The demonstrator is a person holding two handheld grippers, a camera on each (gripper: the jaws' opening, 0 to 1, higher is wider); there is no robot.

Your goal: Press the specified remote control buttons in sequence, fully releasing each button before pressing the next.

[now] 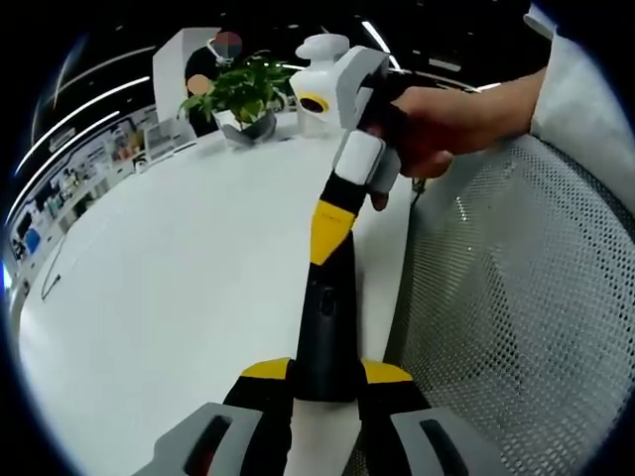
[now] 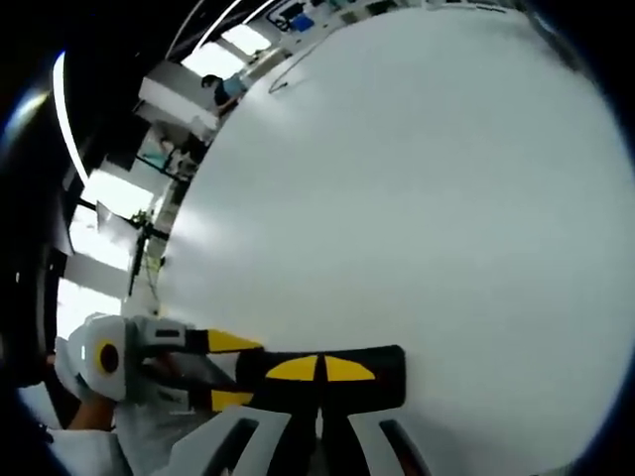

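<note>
A black remote control (image 1: pixel 325 317) is clamped at its near end between the yellow-tipped jaws of my left gripper (image 1: pixel 327 372), a little above the white table (image 1: pixel 169 278). My right gripper (image 1: pixel 325 233) comes in from the upper right, held by a hand (image 1: pixel 442 119). Its jaws are shut together and their yellow tip rests on the remote's far top face. In the right gripper view, my right gripper (image 2: pixel 319 369) has its closed tips on the remote control (image 2: pixel 385 377), and my left gripper (image 2: pixel 230 371) holds the remote's left end.
A potted green plant (image 1: pixel 238 94) stands at the table's far edge. A grey mesh chair back (image 1: pixel 516 297) is on the right, beside the table edge. The white table (image 2: pixel 427 178) stretches wide and bare ahead in the right gripper view.
</note>
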